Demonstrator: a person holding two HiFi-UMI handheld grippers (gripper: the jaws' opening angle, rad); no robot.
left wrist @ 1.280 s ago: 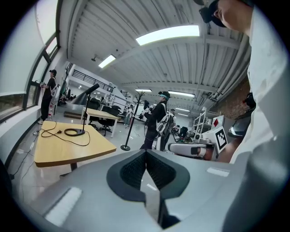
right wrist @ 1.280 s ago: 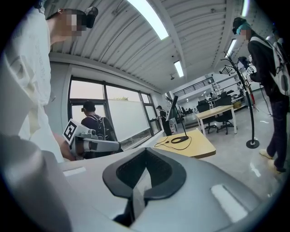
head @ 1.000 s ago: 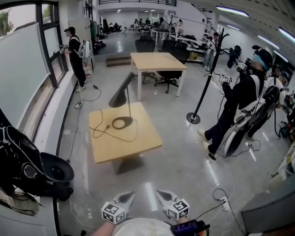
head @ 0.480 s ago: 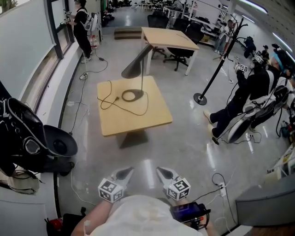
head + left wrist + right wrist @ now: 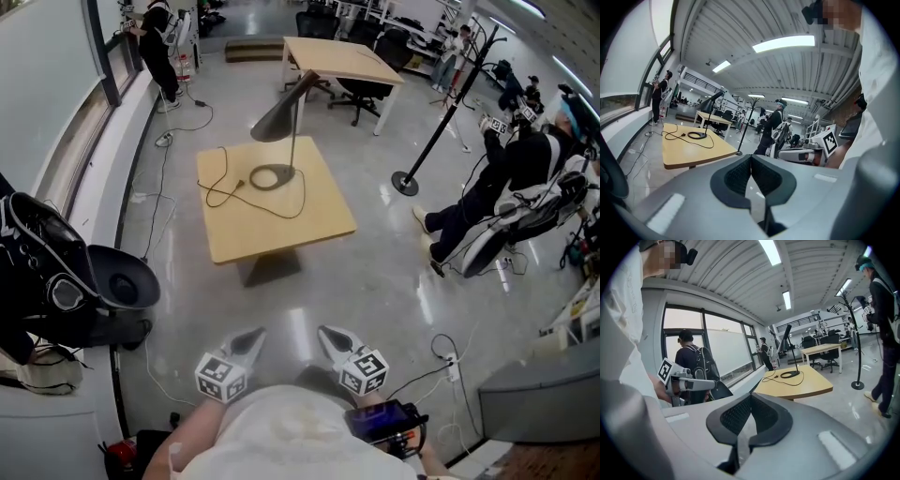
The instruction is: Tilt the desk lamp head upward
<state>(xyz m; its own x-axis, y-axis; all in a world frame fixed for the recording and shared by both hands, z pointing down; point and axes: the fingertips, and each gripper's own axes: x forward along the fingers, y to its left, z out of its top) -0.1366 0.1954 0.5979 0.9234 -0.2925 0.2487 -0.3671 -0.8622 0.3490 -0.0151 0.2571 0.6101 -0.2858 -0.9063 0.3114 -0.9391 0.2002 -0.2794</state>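
Note:
A dark desk lamp stands on a small wooden table; its ring base lies near the table's far side, a thin stem rises from it, and the cone head slopes down to the left. A black cord curls across the tabletop. My left gripper and right gripper are low in the head view, close to my body and well short of the table, both shut with nothing between them. The lamp shows far off in the left gripper view and the right gripper view.
A black office chair stands at the left by the window wall. A black coat stand and a person with a backpack are at the right. A larger table with chairs lies behind. Cables trail on the floor.
The small table and lamp have drawn nearer in the head view, and the view has tipped further down. Both grippers stay side by side, shut, and have advanced with me.

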